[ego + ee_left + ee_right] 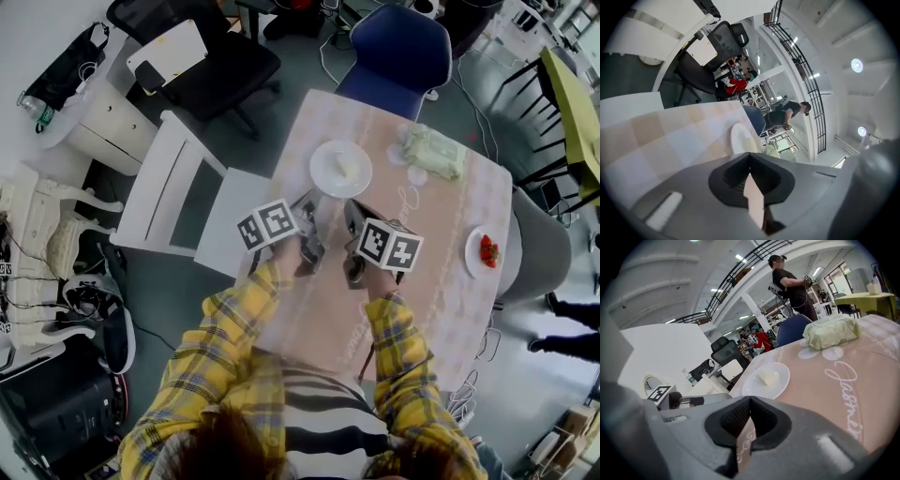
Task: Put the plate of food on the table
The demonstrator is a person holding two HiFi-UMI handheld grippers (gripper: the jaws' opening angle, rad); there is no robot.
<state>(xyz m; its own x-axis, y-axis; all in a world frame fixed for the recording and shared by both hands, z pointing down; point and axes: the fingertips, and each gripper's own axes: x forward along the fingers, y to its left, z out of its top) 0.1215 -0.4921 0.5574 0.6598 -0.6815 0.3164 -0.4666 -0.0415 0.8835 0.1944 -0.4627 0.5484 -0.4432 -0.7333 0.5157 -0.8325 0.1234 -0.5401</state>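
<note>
White round plate of pale food sits on the pink patterned bench. Left gripper and right gripper rest nearby, jaws closed together, empty. Placement seems finished; withdrawing likely follows.

Open lab hall, office chairs, mezzanine railing

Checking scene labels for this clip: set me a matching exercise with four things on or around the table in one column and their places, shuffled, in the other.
Things:
1. plate with pale food
2. plate with red food
3. green bundle
4. blue chair

Places, as the head view shows them:
A. off the table, beyond its far end
B. near the table's left edge
C. at the table's right edge
D. on the table near its far end, right of the middle

Pairs: 1-B, 2-C, 3-D, 4-A.
</note>
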